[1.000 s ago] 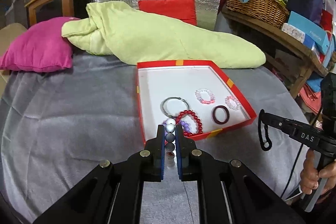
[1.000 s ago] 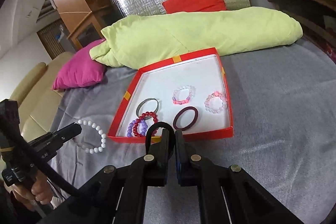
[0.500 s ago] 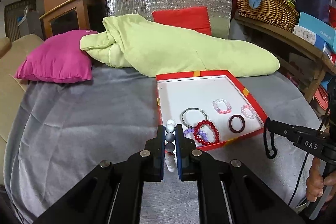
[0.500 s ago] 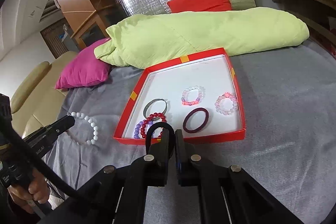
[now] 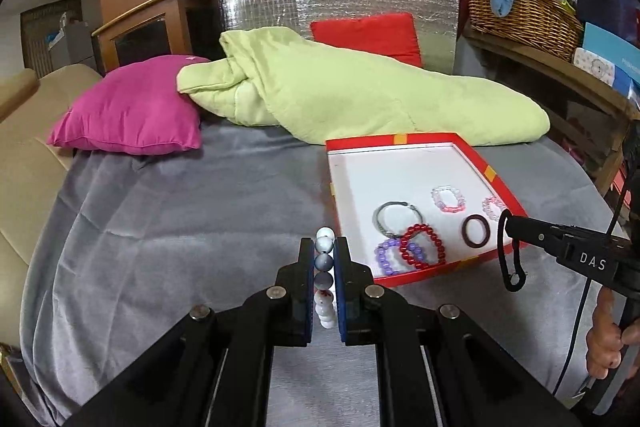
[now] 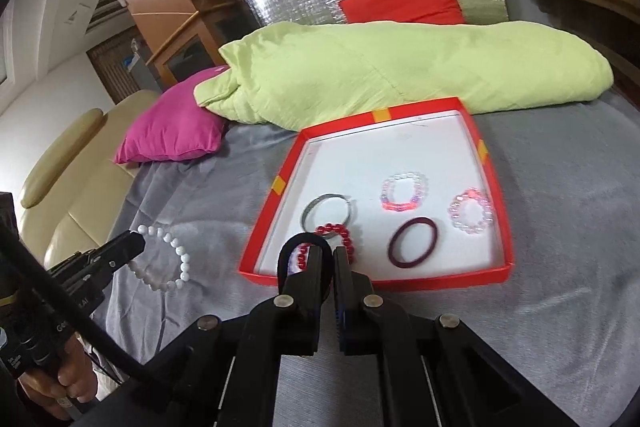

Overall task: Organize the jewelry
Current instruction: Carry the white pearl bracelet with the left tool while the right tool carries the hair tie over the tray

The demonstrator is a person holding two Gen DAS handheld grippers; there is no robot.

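My left gripper [image 5: 324, 255] fingers [image 5: 307, 279] clamp a white bead bracelet [image 5: 324, 283] just beside the red tray [image 5: 400, 139] of bracelets.

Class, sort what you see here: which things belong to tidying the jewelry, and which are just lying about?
Part of the job:
white bead bracelet
black loop
red tray
red bead bracelet
dark ring

Lying about:
pink cushion
green quilt
wicker basket

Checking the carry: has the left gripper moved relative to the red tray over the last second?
Yes. The left gripper, shut on the white bracelet, has drifted left of the tray.
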